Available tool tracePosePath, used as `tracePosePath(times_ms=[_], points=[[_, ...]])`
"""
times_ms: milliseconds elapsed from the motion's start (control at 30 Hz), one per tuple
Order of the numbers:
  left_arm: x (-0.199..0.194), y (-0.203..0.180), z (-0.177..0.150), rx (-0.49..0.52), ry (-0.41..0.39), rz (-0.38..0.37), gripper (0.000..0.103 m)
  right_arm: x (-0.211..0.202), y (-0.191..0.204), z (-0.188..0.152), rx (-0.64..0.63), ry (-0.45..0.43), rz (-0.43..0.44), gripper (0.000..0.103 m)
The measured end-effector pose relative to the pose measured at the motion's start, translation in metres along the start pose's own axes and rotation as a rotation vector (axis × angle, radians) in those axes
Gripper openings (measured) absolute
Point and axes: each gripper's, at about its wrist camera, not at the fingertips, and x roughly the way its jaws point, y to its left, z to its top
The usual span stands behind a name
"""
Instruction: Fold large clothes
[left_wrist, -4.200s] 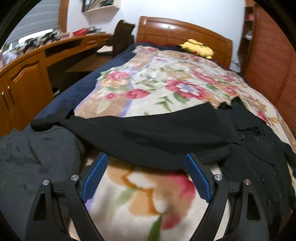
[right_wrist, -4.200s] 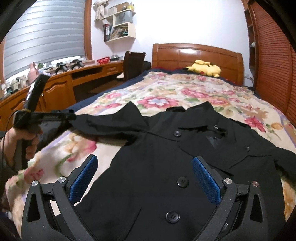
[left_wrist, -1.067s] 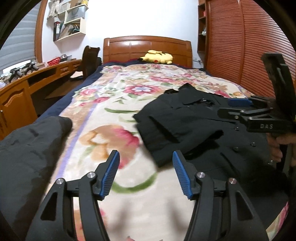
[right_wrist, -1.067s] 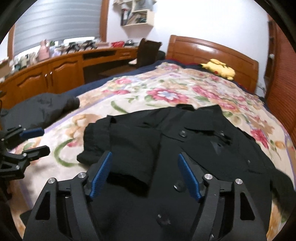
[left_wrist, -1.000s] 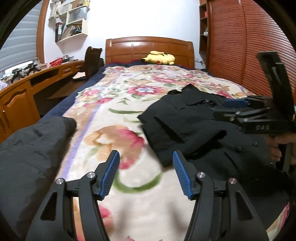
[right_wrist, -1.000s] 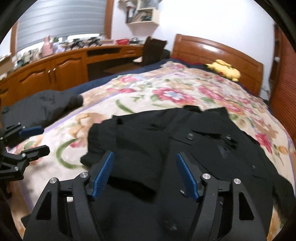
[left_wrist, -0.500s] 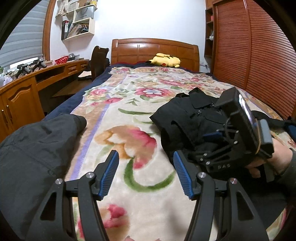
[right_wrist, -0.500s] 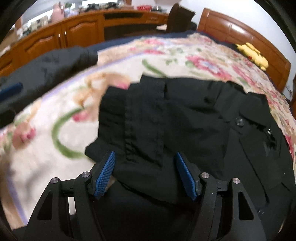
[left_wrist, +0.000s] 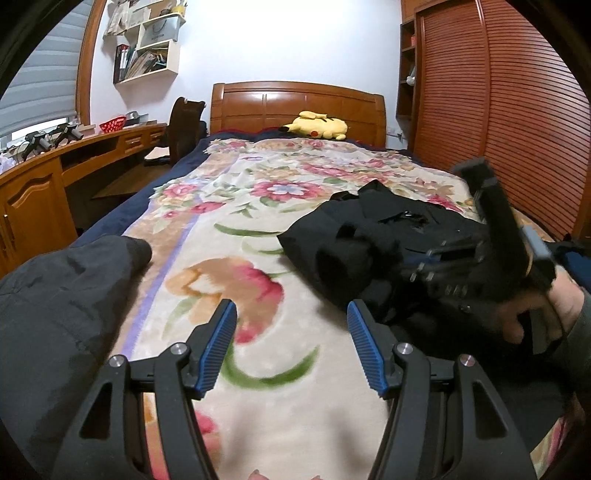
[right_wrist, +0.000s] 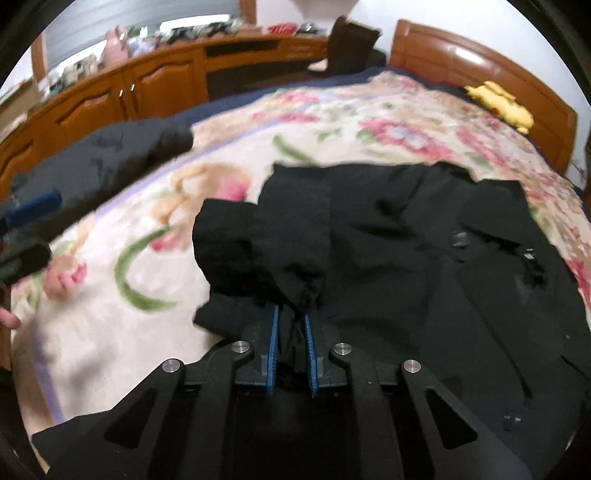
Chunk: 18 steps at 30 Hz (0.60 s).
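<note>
Since half a second earlier the right gripper (right_wrist: 290, 325) has dropped onto the folded sleeve edge of the black buttoned coat (right_wrist: 424, 258), and its jaws have just been closing; they now stand nearly together, clamped on a pinch of that black cloth. The coat lies flat on the floral blanket (left_wrist: 258, 229) of the wooden-framed bed, its left sleeve doubled over the front. The left gripper (left_wrist: 291, 347) hovers above bare blanket beside the coat, jaws apart with nothing between them. A dark grey padded jacket (left_wrist: 62, 295) lies at the bed's left edge. Motion blur leaves the exact hold on the cloth somewhat uncertain.
</note>
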Motion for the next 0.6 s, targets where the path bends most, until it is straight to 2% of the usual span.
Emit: tracePosePath(times_ms=[133, 233, 600], points=[[-0.001, -0.011, 0.002, 0.008, -0.007, -0.015, 0.062, -0.032, -0.022, 0.003, 0.058, -0.080, -0.025, 0.010], [0.000, -0.018, 0.006, 0.007, -0.013, -0.031, 0.062, -0.056, -0.041, 0.001, 0.095, -0.131, -0.074, 0.010], [0.002, -0.057, 0.013, 0.044, -0.019, -0.072, 0.063, -0.112, -0.088, -0.025, 0.176, -0.209, -0.224, 0.010]])
